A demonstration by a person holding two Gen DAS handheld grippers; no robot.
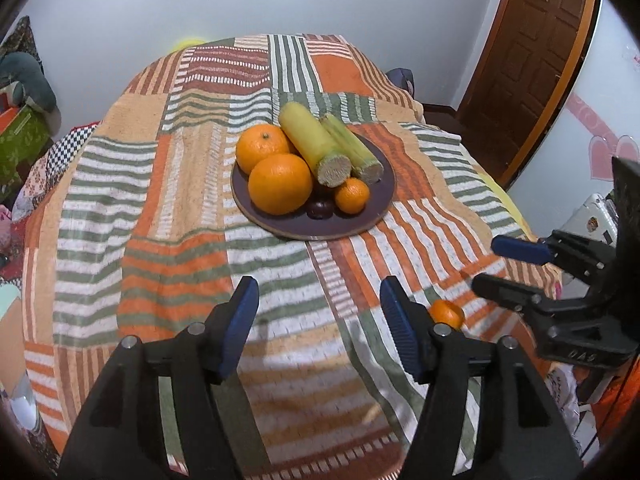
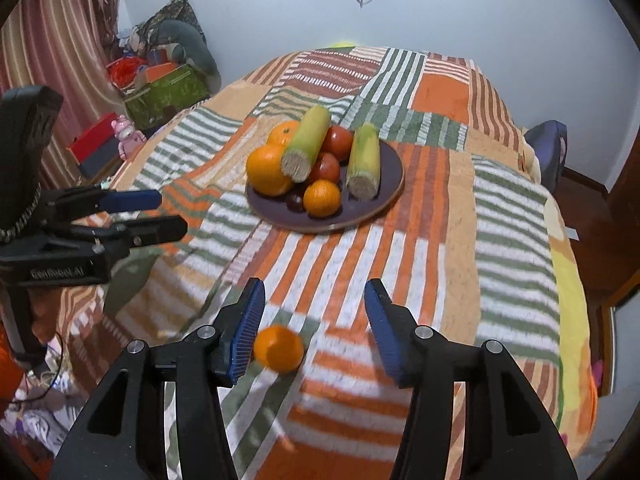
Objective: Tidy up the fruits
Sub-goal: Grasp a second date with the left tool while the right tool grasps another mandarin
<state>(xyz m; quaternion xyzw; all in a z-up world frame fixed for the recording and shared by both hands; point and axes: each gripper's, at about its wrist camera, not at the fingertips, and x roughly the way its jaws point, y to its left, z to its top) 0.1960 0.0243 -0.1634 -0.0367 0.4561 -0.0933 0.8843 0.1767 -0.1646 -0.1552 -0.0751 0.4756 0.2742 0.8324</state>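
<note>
Striped bedspread (image 2: 440, 208), both grippers' fingers (image 2: 250, 320) spread, empty

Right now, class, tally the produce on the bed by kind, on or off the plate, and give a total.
Oranges: 4
Corn: 2
Tomatoes: 2
Dark round fruit: 1
Total: 9

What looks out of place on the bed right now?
One small orange lies alone on the striped blanket, off the plate that holds the other fruit. It sits just ahead of the open right gripper, close to one finger, not gripped. Nothing looks spilled.
</note>
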